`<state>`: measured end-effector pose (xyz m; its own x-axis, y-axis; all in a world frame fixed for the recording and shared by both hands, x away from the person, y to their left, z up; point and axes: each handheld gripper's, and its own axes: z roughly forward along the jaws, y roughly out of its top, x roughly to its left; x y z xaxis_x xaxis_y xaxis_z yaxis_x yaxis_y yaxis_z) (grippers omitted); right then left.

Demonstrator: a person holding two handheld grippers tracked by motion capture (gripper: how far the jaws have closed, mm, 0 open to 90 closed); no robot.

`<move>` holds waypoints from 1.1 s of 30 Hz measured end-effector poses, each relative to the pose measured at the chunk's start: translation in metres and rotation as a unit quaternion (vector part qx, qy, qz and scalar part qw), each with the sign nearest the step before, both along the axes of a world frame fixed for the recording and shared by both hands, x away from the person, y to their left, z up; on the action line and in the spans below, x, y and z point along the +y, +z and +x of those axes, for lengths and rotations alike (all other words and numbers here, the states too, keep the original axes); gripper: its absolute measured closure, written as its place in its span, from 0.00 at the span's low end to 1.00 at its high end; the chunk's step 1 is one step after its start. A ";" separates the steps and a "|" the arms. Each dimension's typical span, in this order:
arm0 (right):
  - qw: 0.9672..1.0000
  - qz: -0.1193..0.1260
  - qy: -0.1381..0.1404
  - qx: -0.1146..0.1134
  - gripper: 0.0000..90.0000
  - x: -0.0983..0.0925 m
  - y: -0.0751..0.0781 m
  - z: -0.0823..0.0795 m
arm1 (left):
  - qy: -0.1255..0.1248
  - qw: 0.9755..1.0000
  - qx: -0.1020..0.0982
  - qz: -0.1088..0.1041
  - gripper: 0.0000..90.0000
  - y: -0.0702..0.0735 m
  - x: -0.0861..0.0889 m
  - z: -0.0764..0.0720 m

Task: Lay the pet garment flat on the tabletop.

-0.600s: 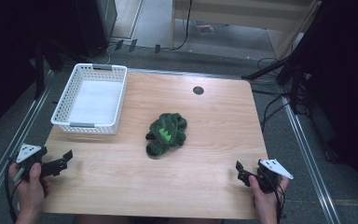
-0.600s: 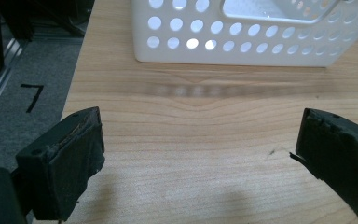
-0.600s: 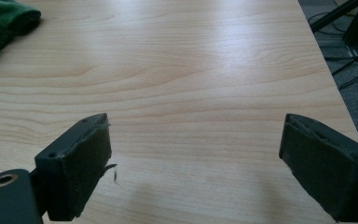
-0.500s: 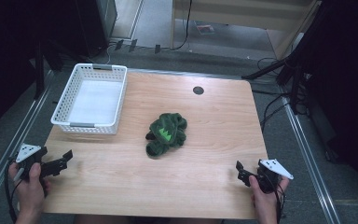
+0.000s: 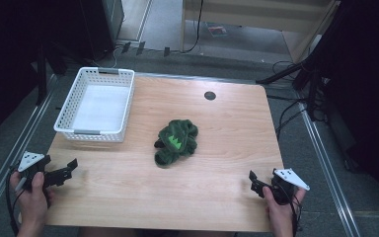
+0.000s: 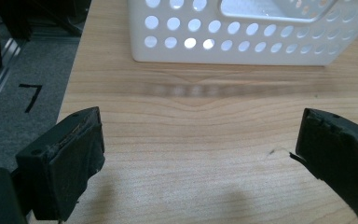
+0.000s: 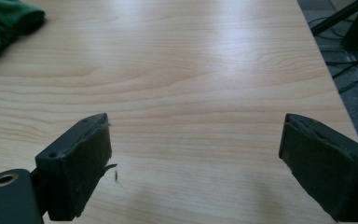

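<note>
A dark green plush toy (image 5: 175, 141) with a bright green patch lies near the middle of the wooden table (image 5: 217, 148). A white perforated basket (image 5: 98, 103) stands at the table's far left and holds nothing that I can see. My left gripper (image 5: 64, 173) rests at the near left edge, jaws wide open, facing the basket's wall (image 6: 242, 37). At the near right corner my right gripper (image 5: 254, 181) is open too, with bare wood between its jaws. The toy's edge (image 7: 7, 23) shows at the top left of the right gripper view.
A small round dark hole (image 5: 209, 95) sits near the table's far edge. Metal rails run along both sides of the table, and cables lie on the floor to the right (image 5: 286, 118). A desk's legs stand beyond the far edge.
</note>
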<state>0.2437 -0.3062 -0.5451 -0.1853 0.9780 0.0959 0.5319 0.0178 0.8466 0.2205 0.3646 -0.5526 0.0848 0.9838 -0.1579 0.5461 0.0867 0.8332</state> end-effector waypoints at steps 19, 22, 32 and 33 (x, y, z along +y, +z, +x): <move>0.983 0.002 0.169 -0.065 0.04 0.133 0.060 0.014 | -0.003 1.000 -0.001 -0.005 0.01 0.000 0.001 -0.001; 0.979 -0.002 0.195 -0.059 0.00 0.162 0.061 0.021 | -0.003 1.000 -0.001 -0.006 0.01 0.000 0.001 -0.001; 0.968 -0.031 0.246 -0.048 0.00 0.236 0.052 0.046 | -0.003 1.000 -0.003 -0.009 0.01 0.000 0.001 -0.001; 0.968 -0.031 0.246 -0.048 0.00 0.236 0.052 0.046 | -0.004 1.000 -0.003 -0.010 0.01 0.000 0.001 -0.001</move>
<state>0.2896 -0.0698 -0.4930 -0.6352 0.7723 -0.0009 0.3649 0.3012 0.8810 0.2199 0.3659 -0.5528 0.0933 0.9799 -0.1762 0.5422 0.0984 0.8345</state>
